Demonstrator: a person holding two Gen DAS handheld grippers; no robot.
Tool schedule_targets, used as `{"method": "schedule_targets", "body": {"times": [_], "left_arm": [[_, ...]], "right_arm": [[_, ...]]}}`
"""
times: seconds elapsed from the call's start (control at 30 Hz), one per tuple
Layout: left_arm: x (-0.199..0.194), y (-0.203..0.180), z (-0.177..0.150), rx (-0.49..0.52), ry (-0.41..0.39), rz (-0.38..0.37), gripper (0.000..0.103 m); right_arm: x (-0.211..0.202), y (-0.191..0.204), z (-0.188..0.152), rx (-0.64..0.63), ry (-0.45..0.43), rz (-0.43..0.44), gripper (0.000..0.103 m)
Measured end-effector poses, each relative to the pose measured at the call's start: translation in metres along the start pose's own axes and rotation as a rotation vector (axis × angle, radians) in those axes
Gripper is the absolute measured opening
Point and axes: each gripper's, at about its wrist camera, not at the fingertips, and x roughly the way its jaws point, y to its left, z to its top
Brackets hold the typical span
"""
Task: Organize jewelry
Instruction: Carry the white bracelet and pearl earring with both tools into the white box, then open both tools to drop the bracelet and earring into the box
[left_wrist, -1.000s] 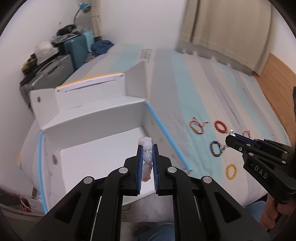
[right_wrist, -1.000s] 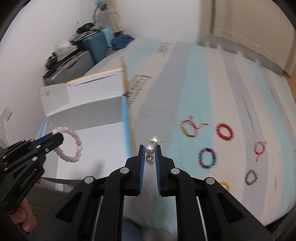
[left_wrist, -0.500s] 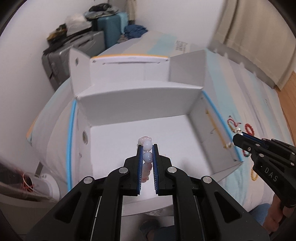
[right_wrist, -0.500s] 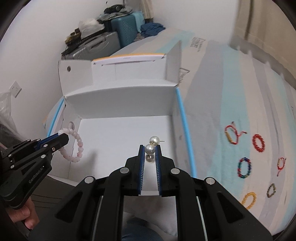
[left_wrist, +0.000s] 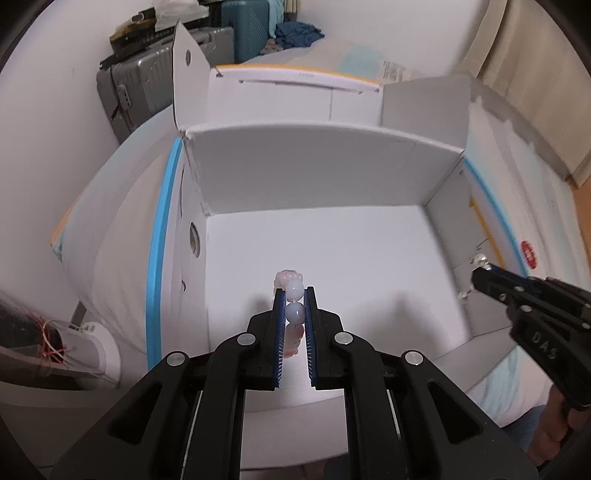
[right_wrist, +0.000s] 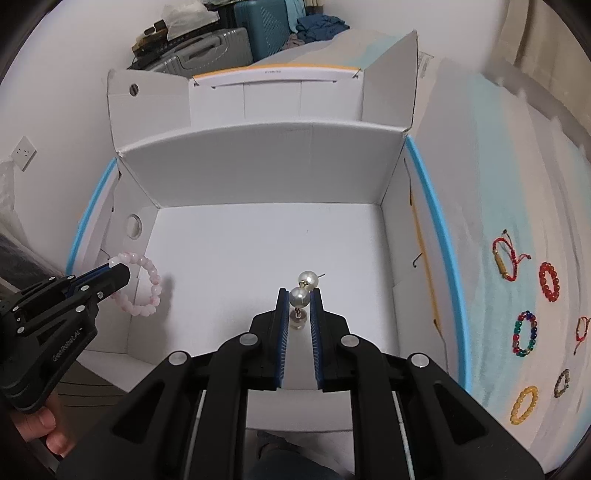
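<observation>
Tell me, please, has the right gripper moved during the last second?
Yes. The right gripper, shut on the pearl earrings, has swung left from above the striped blanket to over the open white box.

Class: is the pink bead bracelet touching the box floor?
Apart. Right wrist view: pink bead bracelet hangs from the left gripper, its shadow offset on the box floor.

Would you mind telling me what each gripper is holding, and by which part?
The left gripper pinches the pink bead bracelet across beads of its loop; the right gripper clamps the pearl earring on its lower pearl.
</observation>
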Motion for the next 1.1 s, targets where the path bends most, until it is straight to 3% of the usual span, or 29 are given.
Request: {"method": "schedule_targets", "body": {"times": [0.8, 0.83, 0.9, 0.97, 1.07, 1.1], "left_arm": [[0.035, 0.005, -0.012, -0.008, 0.056, 0.044, 0.013], [0.035, 0.004, -0.010, -0.008, 0.054, 0.049, 0.016], [0.030, 0.002, -0.009, -0.001, 0.039, 0.056, 0.028], [0.026, -0.001, -0.008, 0.006, 0.027, 0.050, 0.038], [0.014, -0.008, -0.006, 0.019, -0.001, 0.056, 0.055], [0.010, -0.010, -0.006, 0.022, -0.013, 0.066, 0.070]], "right_arm": [[0.040, 0.003, -0.007, -0.007, 0.070, -0.020, 0.013], [0.040, 0.003, -0.008, -0.010, 0.072, -0.021, 0.016], [0.039, 0.002, -0.008, -0.010, 0.067, -0.016, 0.034], [0.032, 0.000, -0.008, -0.009, 0.048, -0.013, 0.046], [0.018, -0.005, -0.007, -0.009, 0.020, -0.004, 0.058], [0.013, -0.008, -0.006, -0.008, 0.007, -0.002, 0.063]]}}
